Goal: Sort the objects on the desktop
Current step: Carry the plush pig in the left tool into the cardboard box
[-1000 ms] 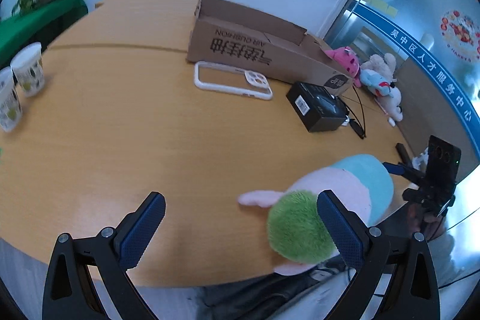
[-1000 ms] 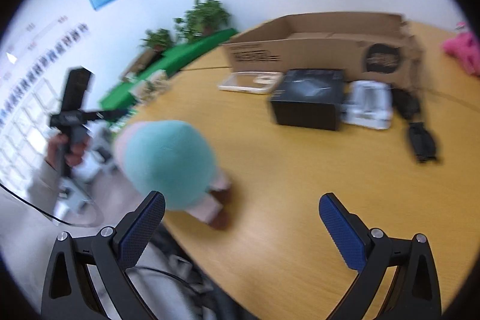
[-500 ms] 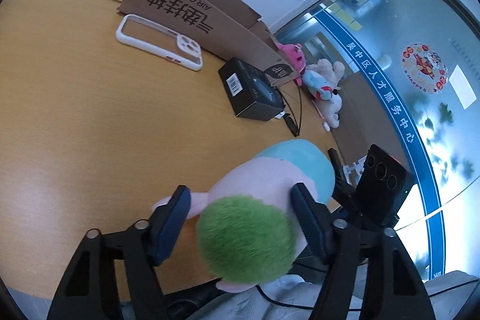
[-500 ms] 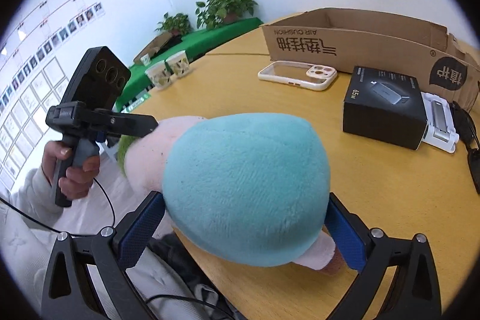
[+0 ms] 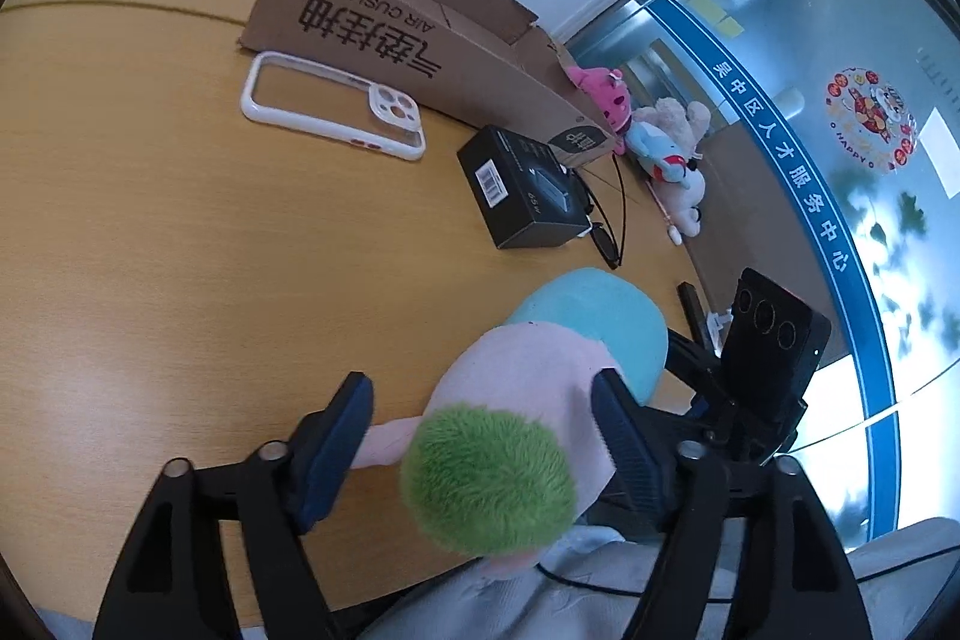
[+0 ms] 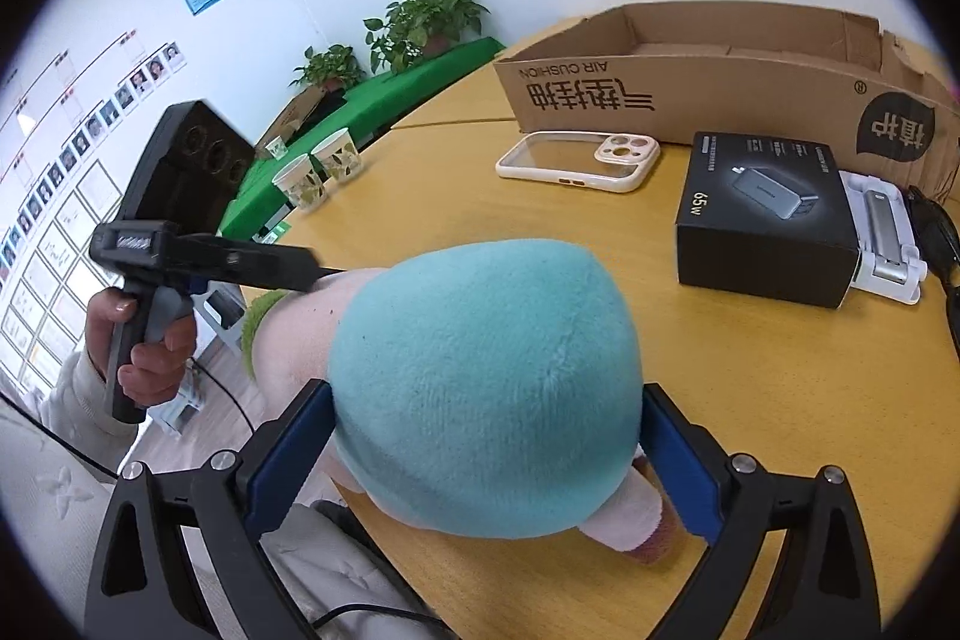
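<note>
**Both grippers close on the plush toy at the tabletop's near edge**

The plush toy (image 5: 540,400) lies at the near edge of the wooden tabletop (image 5: 150,250), its green-haired head hanging past the edge. The left gripper (image 5: 480,436) pinches the toy's pink body just behind the head, one pad pressing its side and the other its small arm. The right gripper (image 6: 486,454) clamps the teal rear end (image 6: 486,370) from the opposite side, both blue pads pressed into the fabric. Further in on the tabletop sit a black charger box (image 6: 768,214), a clear phone case (image 6: 576,157) and, along the far edge, an open cardboard box (image 6: 708,76).
</note>
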The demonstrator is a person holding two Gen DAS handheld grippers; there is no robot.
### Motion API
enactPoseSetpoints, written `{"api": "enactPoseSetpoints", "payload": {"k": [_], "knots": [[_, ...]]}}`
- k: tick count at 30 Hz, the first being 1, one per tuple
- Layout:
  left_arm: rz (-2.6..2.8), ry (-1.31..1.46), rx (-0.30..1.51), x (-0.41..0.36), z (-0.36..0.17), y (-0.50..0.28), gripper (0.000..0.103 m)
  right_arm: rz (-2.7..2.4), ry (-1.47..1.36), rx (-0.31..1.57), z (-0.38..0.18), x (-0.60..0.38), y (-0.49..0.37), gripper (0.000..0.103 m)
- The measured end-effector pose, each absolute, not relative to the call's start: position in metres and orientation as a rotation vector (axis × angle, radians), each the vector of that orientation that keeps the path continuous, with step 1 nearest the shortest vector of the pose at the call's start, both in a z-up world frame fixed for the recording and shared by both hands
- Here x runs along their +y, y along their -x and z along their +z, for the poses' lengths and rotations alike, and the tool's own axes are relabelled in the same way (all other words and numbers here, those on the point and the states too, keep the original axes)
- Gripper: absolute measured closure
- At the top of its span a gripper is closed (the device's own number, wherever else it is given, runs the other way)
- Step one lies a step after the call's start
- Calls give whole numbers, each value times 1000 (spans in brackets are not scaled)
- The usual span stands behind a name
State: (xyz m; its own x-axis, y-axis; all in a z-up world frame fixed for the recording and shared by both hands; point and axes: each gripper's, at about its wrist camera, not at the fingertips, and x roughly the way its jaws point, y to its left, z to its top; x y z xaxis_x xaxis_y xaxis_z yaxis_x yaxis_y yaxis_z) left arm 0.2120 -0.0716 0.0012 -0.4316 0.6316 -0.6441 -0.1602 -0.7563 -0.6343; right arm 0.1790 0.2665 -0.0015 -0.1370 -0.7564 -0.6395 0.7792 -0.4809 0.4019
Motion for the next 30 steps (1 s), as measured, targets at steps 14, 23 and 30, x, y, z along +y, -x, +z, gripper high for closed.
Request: {"api": "enactPoseSetpoints", "payload": {"k": [14,23,30], "knots": [[2151,1311,-612,-33,-24,-242,40,-1776,-960,80,-10,270,-187,7],[2236,1109,-424,-35,49,-181,44,-1914,-848,107,34,263,-160,17],[2370,745,-240,-58,188,-85,44,-2040,-614,164,154,225,-71,17]]}}
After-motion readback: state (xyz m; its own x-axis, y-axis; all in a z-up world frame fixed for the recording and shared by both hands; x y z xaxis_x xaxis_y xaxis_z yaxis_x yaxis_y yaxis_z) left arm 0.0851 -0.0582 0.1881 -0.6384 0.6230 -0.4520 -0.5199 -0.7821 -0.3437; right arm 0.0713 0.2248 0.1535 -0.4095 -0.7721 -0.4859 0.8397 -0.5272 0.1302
